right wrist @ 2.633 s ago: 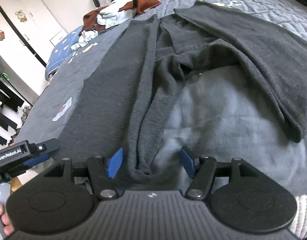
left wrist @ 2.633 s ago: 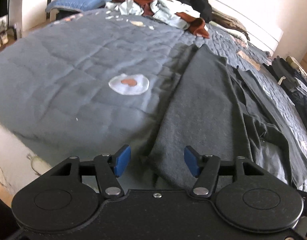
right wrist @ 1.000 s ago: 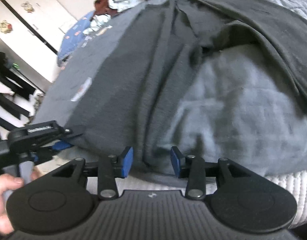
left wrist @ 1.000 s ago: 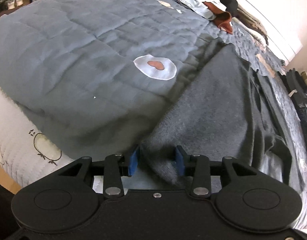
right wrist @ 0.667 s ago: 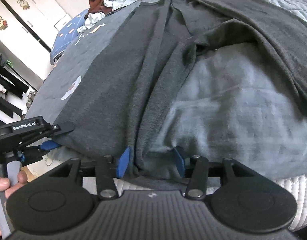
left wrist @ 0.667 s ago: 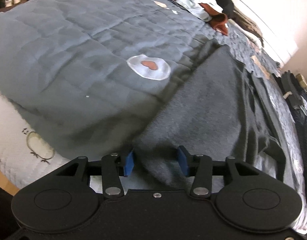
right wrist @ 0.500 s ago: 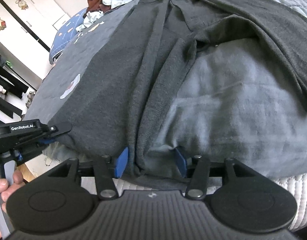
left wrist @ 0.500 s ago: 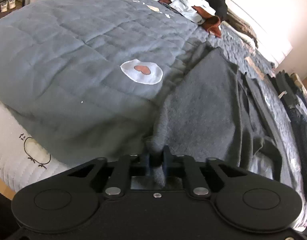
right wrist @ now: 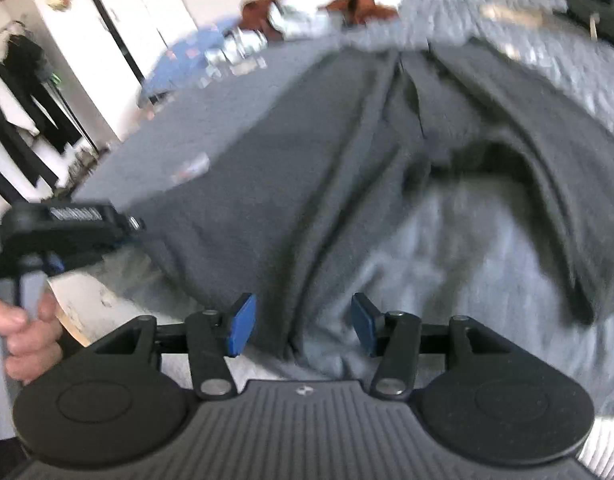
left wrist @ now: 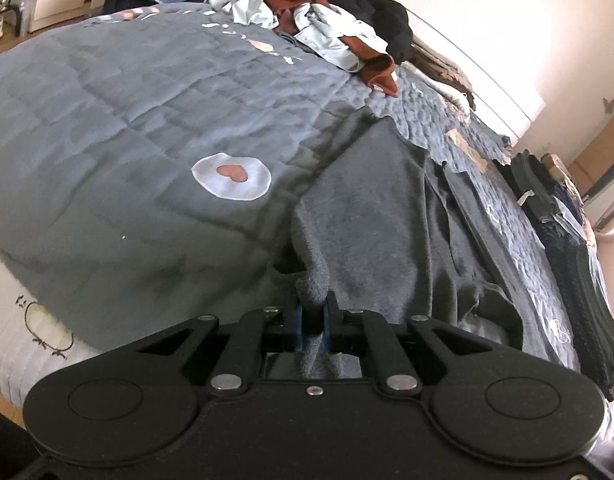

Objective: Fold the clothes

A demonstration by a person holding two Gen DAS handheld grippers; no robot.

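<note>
Underneath, quilted grey bedspread point(left wrist: 119, 120), cluttered.

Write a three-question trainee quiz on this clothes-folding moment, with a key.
1. True or false: the left gripper is shut on the hem of the dark grey garment.
2. How do the right gripper's jaws stand? A) clamped on cloth B) apart, with the garment's edge between them C) resting on the pillow
3. What shape is printed in the pale round patch on the quilt?

Key: 1 true; 2 B; 3 a heart.
</note>
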